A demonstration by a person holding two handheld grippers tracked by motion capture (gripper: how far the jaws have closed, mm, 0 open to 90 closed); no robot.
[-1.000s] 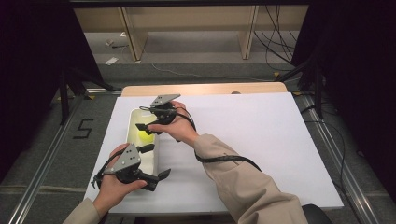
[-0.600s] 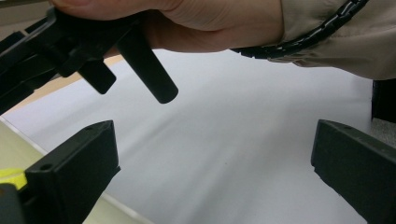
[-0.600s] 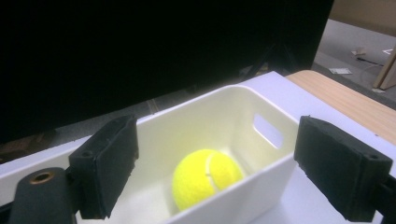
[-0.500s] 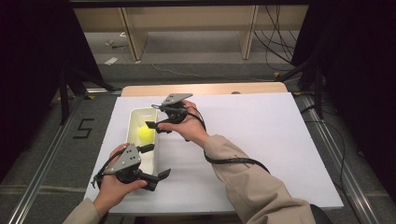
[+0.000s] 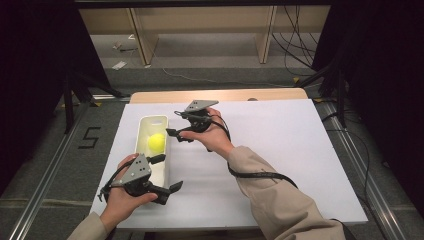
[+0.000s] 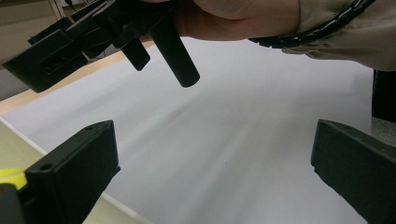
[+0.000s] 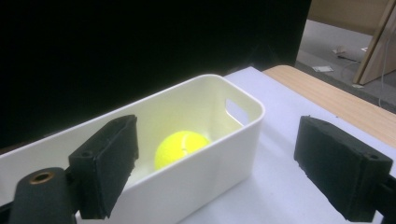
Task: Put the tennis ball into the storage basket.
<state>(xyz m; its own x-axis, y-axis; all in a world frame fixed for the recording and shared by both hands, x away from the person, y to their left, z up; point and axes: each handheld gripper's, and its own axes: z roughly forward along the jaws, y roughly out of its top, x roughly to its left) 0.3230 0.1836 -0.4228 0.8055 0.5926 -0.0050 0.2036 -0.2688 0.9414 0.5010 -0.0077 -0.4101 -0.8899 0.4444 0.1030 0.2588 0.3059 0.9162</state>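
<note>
Since a second ago the right gripper (image 5: 176, 135) has drawn away from the white bin (image 5: 151, 175) toward three o'clock, jaws apart and empty. Nearest, at seven o'clock on the counter (image 5: 300, 150), the left gripper (image 5: 167, 174) rests open beside the bin. Beyond it, the yellow tennis ball (image 5: 156, 143) lies inside the bin; the right gripper view adds the handle slot (image 7: 235, 111) in the bin's end wall.

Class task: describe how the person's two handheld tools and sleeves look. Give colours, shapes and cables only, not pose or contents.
Both are black two-jaw devices. The left tool and the right tool each carry a grey three-cornered plate on top. The jaws end in blocky black pads with small round holes. A black cable trails from the right tool across a beige sleeve; the left arm wears the same beige.
</note>
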